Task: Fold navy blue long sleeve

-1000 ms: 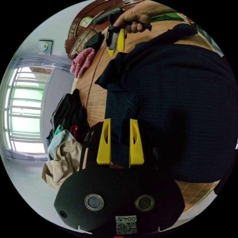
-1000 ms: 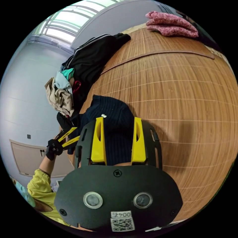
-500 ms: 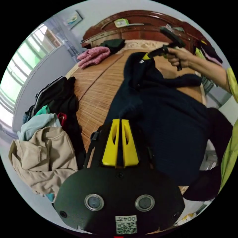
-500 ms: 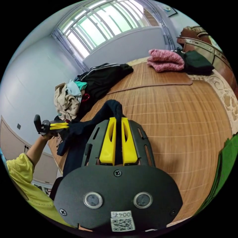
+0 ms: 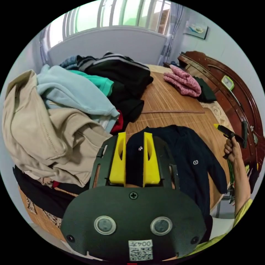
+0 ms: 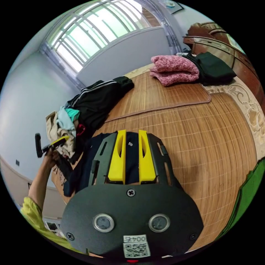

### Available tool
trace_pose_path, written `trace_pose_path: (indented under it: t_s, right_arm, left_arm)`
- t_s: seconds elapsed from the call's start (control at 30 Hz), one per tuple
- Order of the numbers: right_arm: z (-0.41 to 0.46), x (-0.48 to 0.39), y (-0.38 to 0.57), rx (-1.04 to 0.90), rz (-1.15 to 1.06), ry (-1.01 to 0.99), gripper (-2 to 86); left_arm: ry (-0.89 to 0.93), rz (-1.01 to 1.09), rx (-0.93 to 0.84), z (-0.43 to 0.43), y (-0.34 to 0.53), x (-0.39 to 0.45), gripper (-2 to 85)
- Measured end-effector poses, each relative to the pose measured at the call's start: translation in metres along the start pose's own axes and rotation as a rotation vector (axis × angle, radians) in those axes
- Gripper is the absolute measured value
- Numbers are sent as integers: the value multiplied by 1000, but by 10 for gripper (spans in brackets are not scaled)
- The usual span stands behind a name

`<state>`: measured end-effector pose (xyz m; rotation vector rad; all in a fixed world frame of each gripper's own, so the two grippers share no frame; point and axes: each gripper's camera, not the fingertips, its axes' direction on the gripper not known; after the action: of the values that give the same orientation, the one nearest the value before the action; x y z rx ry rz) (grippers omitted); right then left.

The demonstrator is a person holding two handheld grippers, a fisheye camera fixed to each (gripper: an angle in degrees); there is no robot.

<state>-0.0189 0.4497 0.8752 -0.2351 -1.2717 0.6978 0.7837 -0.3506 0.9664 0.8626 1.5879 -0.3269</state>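
The navy blue long sleeve (image 5: 190,154) lies spread on the bamboo mat (image 5: 165,105), front up, with a small white logo on the chest. My left gripper (image 5: 134,135) hovers over its collar end with the jaws apart and only air between them. In the right gripper view the left gripper (image 6: 62,139) is held in a hand above the clothes pile. My right gripper (image 6: 132,132) is open too, above a navy edge (image 6: 82,165). The left gripper view has the right gripper (image 5: 220,128) in a hand, off to the garment's far side and apart from it.
A heap of beige, light blue and teal clothes (image 5: 55,116) and a black jacket (image 5: 121,71) sit beside the sweater. Folded pink knitwear (image 5: 183,81) and a dark folded garment (image 5: 207,92) lie near the wooden headboard (image 5: 237,91). Green fabric (image 6: 248,190) lies at the mat's edge.
Half a second ago both grippers were shut on the navy garment and held it up. Both have since let go and opened, and the garment has come to lie flat on the mat.
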Motion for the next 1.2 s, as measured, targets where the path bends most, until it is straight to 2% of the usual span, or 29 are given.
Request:
trace_pose_path:
  t_s: [0.1,0.2,0.27,0.37,0.53,0.7,0.77,0.93,1.07,1.2]
  right_arm:
    - [-23,-6,47,-77,-108,-28,84]
    - [-46,-6,117,-188,-151,-43,94]
    - [-64,0,182,-269,-123,-31,94]
    - [-89,9,258,-291,-33,-27,85]
    - [-120,15,339,-249,124,-81,82]
    - [-134,5,378,-243,194,-135,85]
    - [-138,-5,394,-264,169,-86,84]
    - [-139,-17,420,-295,166,6,83]
    - [-132,-27,432,-296,201,31,118]
    - [-130,-39,438,-293,208,115,113]
  left_arm:
    - [-13,93,82,-35,33,5,91]
    - [83,207,20,-59,96,20,88]
    - [105,269,-5,-73,151,35,81]
    - [106,353,-78,-97,249,64,72]
    - [119,305,-91,-129,373,106,37]
    - [-27,342,-133,-125,424,149,12]
    - [-5,354,-277,-101,438,159,8]
    - [-70,366,-298,-108,447,180,3]
    - [10,249,-303,-113,453,166,4]
    - [109,150,-320,-117,462,151,5]
